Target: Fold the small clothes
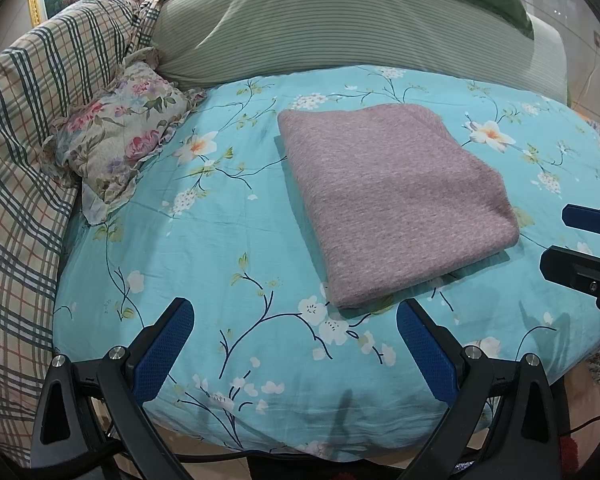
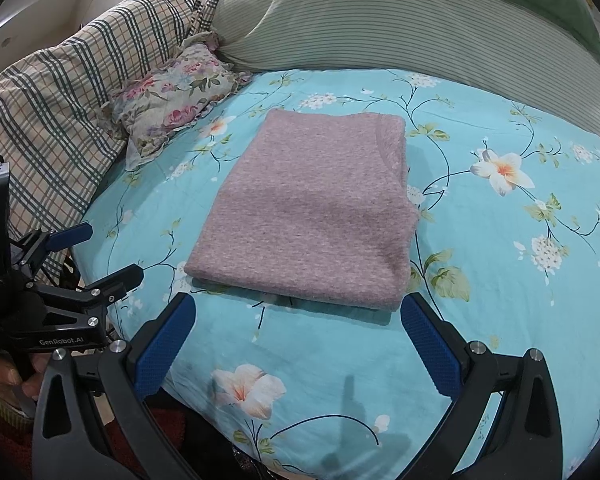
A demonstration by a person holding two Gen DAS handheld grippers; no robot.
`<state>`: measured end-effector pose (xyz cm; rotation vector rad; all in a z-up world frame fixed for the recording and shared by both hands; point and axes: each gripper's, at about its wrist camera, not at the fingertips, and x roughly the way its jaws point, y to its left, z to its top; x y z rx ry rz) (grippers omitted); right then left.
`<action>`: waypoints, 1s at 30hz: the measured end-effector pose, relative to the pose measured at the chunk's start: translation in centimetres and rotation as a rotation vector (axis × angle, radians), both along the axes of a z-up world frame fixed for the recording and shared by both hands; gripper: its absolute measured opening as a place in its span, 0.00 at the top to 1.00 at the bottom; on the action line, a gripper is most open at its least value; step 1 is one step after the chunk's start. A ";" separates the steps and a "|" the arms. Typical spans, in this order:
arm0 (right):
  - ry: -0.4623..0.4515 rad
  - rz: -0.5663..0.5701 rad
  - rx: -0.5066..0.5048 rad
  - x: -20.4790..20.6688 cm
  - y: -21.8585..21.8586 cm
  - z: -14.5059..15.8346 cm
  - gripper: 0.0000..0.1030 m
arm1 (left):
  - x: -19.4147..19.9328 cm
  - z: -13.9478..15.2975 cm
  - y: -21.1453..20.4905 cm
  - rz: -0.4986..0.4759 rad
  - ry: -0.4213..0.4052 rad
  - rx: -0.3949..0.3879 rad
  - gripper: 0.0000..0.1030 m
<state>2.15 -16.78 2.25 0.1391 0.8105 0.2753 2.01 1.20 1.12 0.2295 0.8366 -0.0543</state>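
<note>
Garment: a mauve knit garment (image 1: 396, 200) lies folded into a neat rectangle near the middle of your bed, flat on the turquoise floral bedsheet (image 1: 228, 240).
Progress: the folding looks finished for this piece; judging by its squared edges, only moving it aside or starting another item remains.
Left gripper (image 1: 296, 344): your jaws stand wide apart, holding nothing, hovering just near the garment's near edge.
Right gripper (image 2: 298, 340): your jaws are likewise spread wide and empty, just short of the garment, touching nothing.
Surroundings: a small floral pillow (image 1: 120, 136) sits far left, beside a plaid quilt (image 1: 24, 152) and a striped green pillow (image 1: 300, 28).
</note>
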 end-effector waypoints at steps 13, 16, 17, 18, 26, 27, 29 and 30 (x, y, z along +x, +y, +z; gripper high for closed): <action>0.002 -0.001 0.000 0.1 0.1 0.0 0.01 | 0.1 0.0 0.0 0.000 -0.001 -0.001 0.01; 0.000 0.000 0.000 0.1 0.0 0.0 0.01 | 0.2 0.0 0.0 -0.001 -0.001 -0.003 0.01; 0.000 0.001 0.001 0.2 0.0 -0.1 0.01 | 0.2 0.0 -0.1 -0.001 -0.001 -0.003 0.01; -0.001 0.001 0.001 0.2 0.0 -0.1 0.01 | 0.2 0.0 0.0 -0.001 -0.001 -0.003 0.01; 0.000 0.001 0.003 0.3 0.0 -0.1 0.01 | 0.5 0.1 -0.1 -0.004 -0.002 -0.002 0.01; -0.001 0.002 0.002 0.3 0.0 0.0 0.01 | 0.5 0.1 -0.2 -0.005 -0.003 -0.001 0.01; -0.001 0.003 0.002 0.3 -0.1 0.0 0.01 | 0.5 0.1 -0.3 -0.003 -0.003 -0.002 0.01; -0.001 0.002 0.002 0.3 0.0 0.0 0.01 | 0.5 0.1 -0.3 -0.003 -0.003 -0.002 0.01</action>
